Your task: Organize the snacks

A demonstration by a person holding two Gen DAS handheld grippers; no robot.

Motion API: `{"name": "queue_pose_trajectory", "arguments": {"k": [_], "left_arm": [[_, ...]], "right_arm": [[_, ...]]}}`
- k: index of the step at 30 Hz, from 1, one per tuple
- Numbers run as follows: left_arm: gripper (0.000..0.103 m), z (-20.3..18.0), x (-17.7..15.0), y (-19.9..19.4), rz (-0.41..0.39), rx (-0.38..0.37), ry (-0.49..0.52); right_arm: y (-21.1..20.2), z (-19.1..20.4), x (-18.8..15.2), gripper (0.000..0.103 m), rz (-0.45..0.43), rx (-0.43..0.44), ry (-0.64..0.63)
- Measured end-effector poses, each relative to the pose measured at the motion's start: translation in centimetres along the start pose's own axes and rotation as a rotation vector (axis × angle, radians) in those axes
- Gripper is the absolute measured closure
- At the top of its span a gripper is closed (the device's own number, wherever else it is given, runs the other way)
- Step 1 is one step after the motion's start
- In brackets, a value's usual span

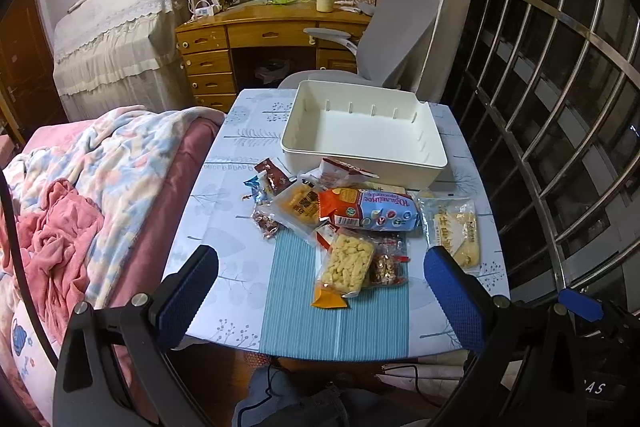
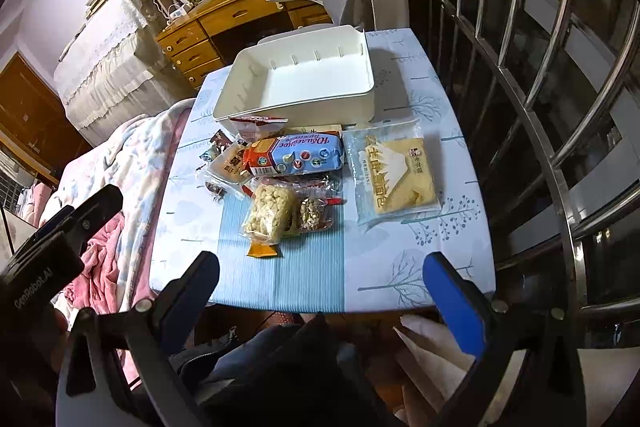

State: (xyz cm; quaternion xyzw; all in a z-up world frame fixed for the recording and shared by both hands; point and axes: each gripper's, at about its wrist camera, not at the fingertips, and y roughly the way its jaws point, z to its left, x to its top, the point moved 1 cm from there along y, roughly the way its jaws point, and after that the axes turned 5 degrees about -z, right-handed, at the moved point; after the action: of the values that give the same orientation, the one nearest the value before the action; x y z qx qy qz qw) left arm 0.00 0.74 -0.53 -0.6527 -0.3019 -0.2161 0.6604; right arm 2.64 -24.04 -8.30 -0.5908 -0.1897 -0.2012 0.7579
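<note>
A pile of snack packs lies mid-table in front of an empty white bin point(image 1: 430, 151) point(image 2: 362, 99). It includes a blue biscuit pack point(image 1: 380, 213) point(image 2: 304, 157), a clear bag of yellow puffs point(image 1: 348, 263) point(image 2: 270, 213), a flat bread pack point(image 1: 456, 227) point(image 2: 394, 175), an orange cracker pack point(image 1: 298, 205) and small wrapped candies point(image 1: 266, 221). My left gripper point(image 1: 320, 267) is open and empty above the table's near edge. My right gripper point(image 2: 320, 273) is open and empty, also at the near edge. The left gripper's body shows at the left of the right wrist view point(image 2: 60, 239).
The small table point(image 1: 224, 211) point(image 2: 452, 255) has a blue striped mat point(image 1: 296, 315). A bed with blankets point(image 1: 80, 187) lies to the left, a metal window grille point(image 1: 560, 107) to the right, a grey chair point(image 1: 400, 39) and a wooden desk point(image 1: 248, 35) behind.
</note>
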Motion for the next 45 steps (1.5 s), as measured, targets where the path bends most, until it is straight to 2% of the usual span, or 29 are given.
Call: {"name": "queue_pose_trajectory", "arguments": {"k": [15,21,32,38,45], "left_arm": [[0.001,2.0,0.4,0.8,0.036,-0.011,0.031],[0.001,2.8,1.6,3.3,0.081,-0.098,0.072],[0.001,5.9,6.0,8.0,0.111,-0.251,0.136],[0.001,8.0,6.6,10.8,0.159,-0.293,0.133],[0.001,8.9,6.5,13.3,0.222,-0.308,0.113]], "right_arm": [[1.0,1.2,-0.4,0.001,0.009,-0.002,0.059],[2.4,2.0,-0.2,0.001,0.033,-0.043,0.129],[4.8,5.2,1.7,0.001,0.007,-0.119,0.26],[5.6,6.5,2.0,0.001,-0.021,-0.184,0.273],[6.1,6.6,2.2,0.001,-0.007,-0.225,0.274]]}}
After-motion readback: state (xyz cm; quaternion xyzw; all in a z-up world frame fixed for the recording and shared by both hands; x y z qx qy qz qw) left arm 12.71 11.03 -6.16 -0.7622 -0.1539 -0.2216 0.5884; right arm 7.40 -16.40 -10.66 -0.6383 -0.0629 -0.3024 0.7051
